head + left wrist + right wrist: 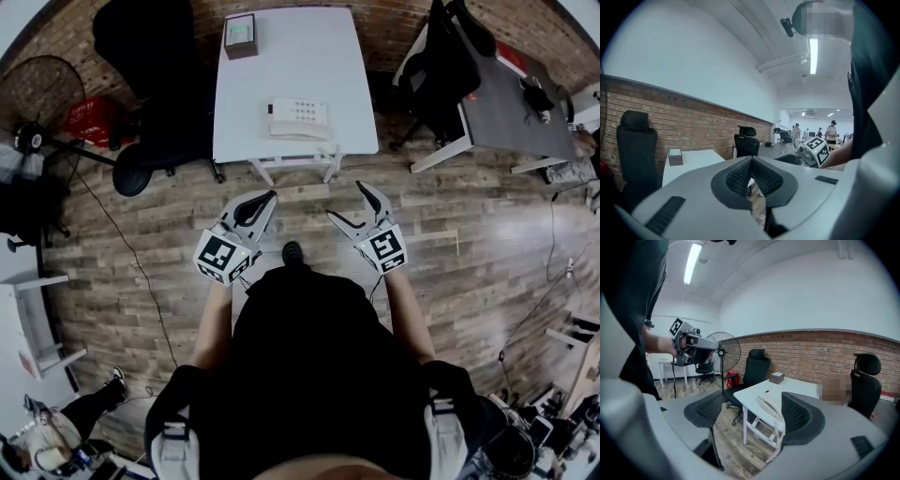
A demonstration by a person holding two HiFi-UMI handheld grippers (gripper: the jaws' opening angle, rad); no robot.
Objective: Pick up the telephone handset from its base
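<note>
1. The handset (768, 403) lies on its base, untouched; the phone (298, 119) sits on the white table (281, 56) at the near edge, toward the near right corner.
2. Its coiled cord (778, 428) hangs over that near edge.
3. A small box (240, 36) stands at the far left corner of the table, well apart from the phone.
4. The right gripper (346, 200) is held above the wood floor (450, 272), short of the table's near edge; its jaws stand wide apart with nothing between them (the phone shows far off through the gap in the right gripper view).
5. The left gripper (266, 200) hangs beside it, also short of the table; its jaw tips meet, and nothing is held.
6. A black chair (150, 56) stands off the table's left edge, and a fan (37, 103) is further left.
7. A dark desk (511, 103) stands to the right, apart from the table.
</note>
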